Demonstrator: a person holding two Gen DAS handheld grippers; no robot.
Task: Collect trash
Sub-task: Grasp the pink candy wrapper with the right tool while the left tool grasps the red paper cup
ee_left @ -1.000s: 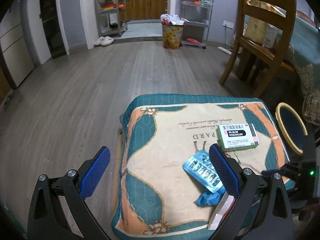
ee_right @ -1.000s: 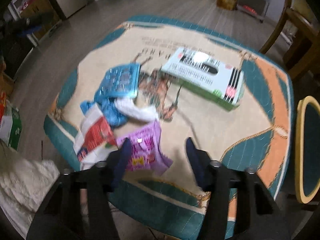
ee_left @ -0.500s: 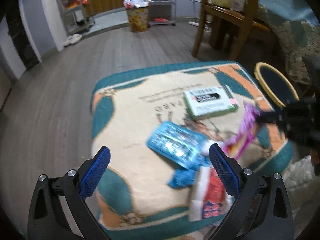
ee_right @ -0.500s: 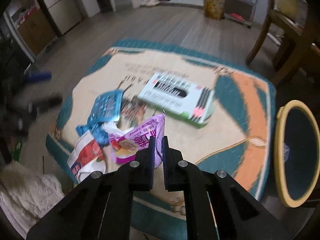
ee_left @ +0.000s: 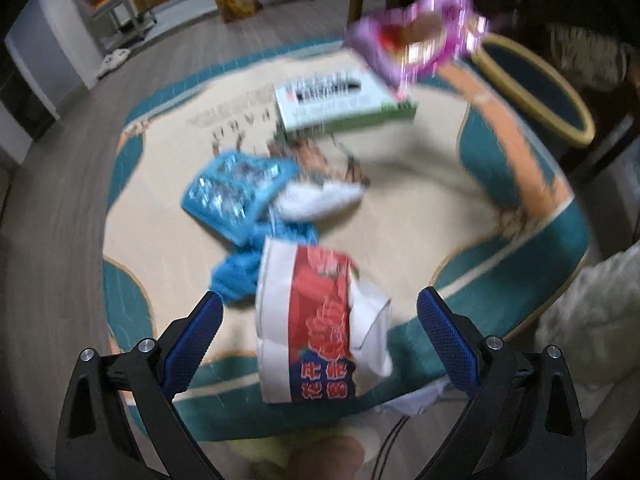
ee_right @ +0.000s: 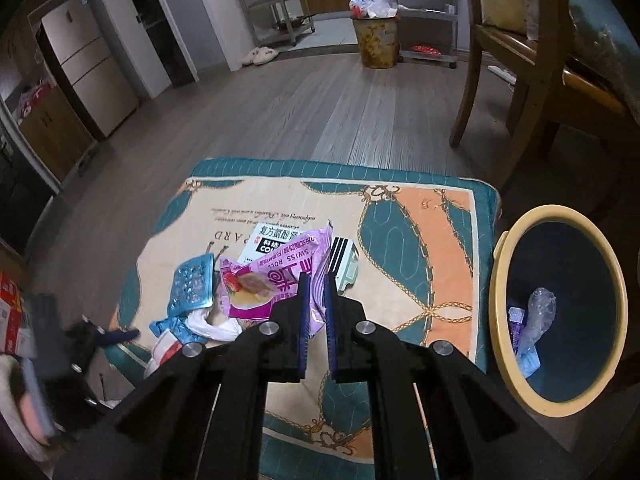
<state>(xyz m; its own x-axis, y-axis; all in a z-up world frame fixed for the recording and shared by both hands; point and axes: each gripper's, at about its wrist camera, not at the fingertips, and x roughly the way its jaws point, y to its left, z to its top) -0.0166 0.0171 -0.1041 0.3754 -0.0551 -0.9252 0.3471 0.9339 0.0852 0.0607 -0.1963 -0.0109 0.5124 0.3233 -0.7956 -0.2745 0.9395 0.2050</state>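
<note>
My right gripper (ee_right: 314, 284) is shut on a purple Swiss roll wrapper (ee_right: 280, 276) and holds it above the cushion; the wrapper also shows blurred in the left wrist view (ee_left: 416, 40). My left gripper (ee_left: 318, 312) is open and empty, its fingers on either side of a red and white wrapper (ee_left: 312, 328) at the cushion's near edge. A blue blister pack (ee_left: 236, 192), a blue crumpled scrap (ee_left: 240, 276), white tissue (ee_left: 316, 200) and a white and green medicine box (ee_left: 340, 100) lie on the cushion. A yellow-rimmed bin (ee_right: 560, 304) stands to the right.
The trash lies on a patterned teal and cream cushion (ee_right: 420, 240) on a grey wood floor. A wooden chair (ee_right: 520, 80) stands at the back right. A full floral waste basket (ee_right: 376, 40) and shelves stand far back. The bin holds some plastic trash (ee_right: 536, 316).
My right gripper closed on the purple wrapper and lifted it off the cushion toward the bin side. My left gripper moved closer over the red and white wrapper.
</note>
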